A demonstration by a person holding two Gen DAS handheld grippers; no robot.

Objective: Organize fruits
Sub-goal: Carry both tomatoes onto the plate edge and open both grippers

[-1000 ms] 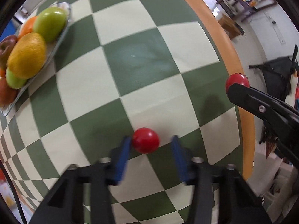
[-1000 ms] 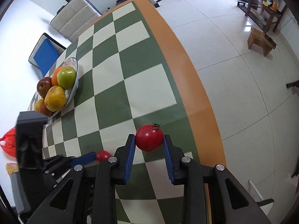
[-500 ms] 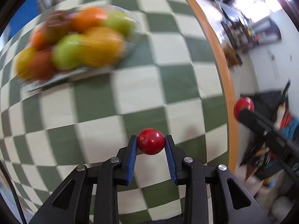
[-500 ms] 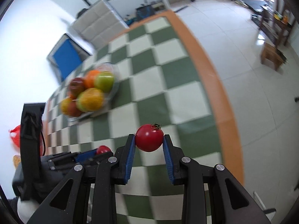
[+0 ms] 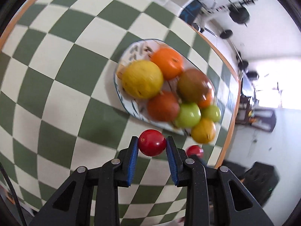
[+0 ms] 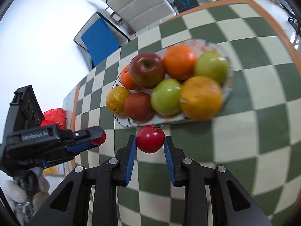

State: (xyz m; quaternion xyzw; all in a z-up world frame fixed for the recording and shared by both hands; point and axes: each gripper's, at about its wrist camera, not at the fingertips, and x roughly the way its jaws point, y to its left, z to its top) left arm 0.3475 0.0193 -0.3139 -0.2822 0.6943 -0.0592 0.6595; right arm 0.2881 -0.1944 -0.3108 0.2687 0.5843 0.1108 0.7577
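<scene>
— Fruits first: what does the left wrist view show?

— A small red tomato (image 5: 152, 142) is clamped between the blue pads (image 5: 132, 163) of the left tool (image 5: 152, 150), raised over the green-and-cream checkered bench (image 5: 56, 71). Just beyond it lies the plate (image 5: 120, 94) heaped with fruit: a yellow citrus (image 5: 142, 79), an orange (image 5: 167, 62), a dark reddish apple (image 5: 193, 85), a red-brown fruit (image 5: 162, 106) and a green apple (image 5: 188, 115), all somewhat blurred. Low on the right, a second red tomato (image 5: 194, 151) peeks out past the left tool's finger.

— And the right wrist view?

— The right tool (image 6: 150, 145) is closed on a larger tomato (image 6: 150, 139) with a green calyx on top, held right at the near rim of the plate (image 6: 128, 125). On the plate sit a red apple (image 6: 146, 70), an orange (image 6: 178, 62), two green apples (image 6: 166, 97), a big yellow-orange citrus (image 6: 201, 98) and a lemon-coloured fruit (image 6: 117, 100). At the left, the left tool (image 6: 96, 137) comes in sideways, gripping its small tomato (image 6: 99, 138) near the plate's left end. A white-gloved hand (image 6: 15, 194) shows in the bottom left corner. Beyond the bench stand a blue panel (image 6: 98, 37) and a padded cream chair (image 6: 143, 1).
</scene>
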